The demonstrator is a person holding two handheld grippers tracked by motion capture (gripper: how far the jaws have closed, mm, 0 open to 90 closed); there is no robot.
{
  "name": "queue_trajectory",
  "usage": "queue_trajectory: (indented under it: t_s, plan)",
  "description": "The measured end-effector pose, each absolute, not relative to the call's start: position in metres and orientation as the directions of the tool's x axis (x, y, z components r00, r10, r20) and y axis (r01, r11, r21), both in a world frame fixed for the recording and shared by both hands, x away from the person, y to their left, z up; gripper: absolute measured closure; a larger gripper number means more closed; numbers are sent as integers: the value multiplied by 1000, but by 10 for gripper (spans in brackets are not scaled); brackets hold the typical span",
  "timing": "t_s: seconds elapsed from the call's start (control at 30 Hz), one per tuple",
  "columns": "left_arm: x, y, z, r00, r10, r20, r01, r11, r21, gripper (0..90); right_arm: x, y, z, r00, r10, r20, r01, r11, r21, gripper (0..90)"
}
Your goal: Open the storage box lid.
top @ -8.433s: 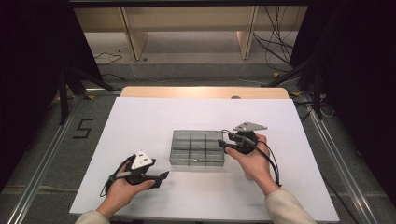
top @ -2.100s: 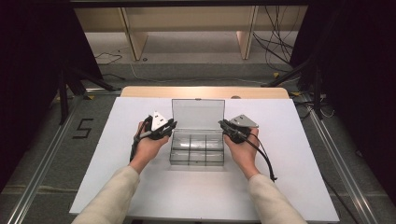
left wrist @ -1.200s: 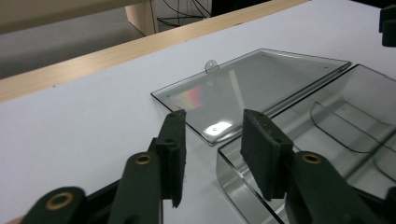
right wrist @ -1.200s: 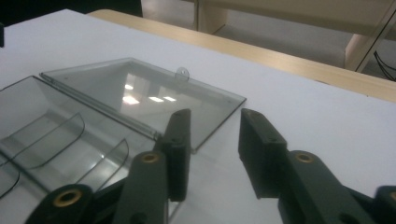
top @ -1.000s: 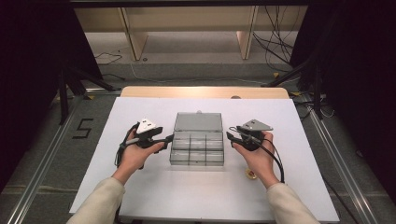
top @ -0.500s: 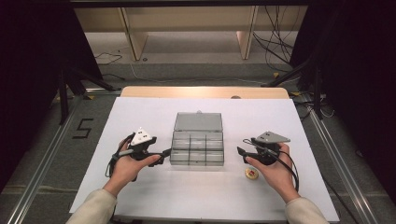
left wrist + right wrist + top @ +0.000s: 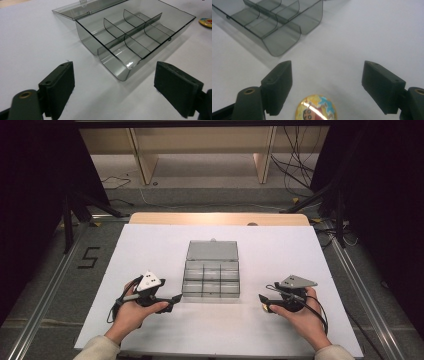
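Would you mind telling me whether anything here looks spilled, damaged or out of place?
Nothing stands out. The clear box sits square on the white table, lid open flat, compartments empty, and a small round badge lies flat beside the right tool.

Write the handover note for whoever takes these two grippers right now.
Left gripper: open, holding nothing, at the near left corner of the clear grey plastic compartment box.
Right gripper: open, jaws either side of the small round colourful badge, not closed on it.
Box lid is open and lying flat behind; compartments look empty.
Left: probably grasp the badge and put it in a compartment.
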State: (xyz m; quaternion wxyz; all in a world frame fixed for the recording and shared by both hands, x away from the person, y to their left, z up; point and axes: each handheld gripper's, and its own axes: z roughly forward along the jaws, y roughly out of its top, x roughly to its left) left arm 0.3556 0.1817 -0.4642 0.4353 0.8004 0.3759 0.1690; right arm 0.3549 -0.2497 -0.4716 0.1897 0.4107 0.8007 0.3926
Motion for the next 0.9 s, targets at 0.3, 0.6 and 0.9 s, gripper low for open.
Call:
queue_trajectory:
  t_s: [0.3, 0.6, 0.9]
  plan:
    - [345, 185, -469, 663, 746, -61, 465, -347, 814, 164, 346, -254, -483, -599, 799, 50, 551, 366, 750, 278]
    - [338, 186, -473, 667, 741, -71, 474, -350, 808, 165, 340, -253, -486, -606, 794, 38, 550, 384, 742, 291]
    - [338, 187, -474, 664, 744, -75, 482, -349, 804, 165, 338, -253, -487, -606, 795, 34, 554, 391, 735, 302]
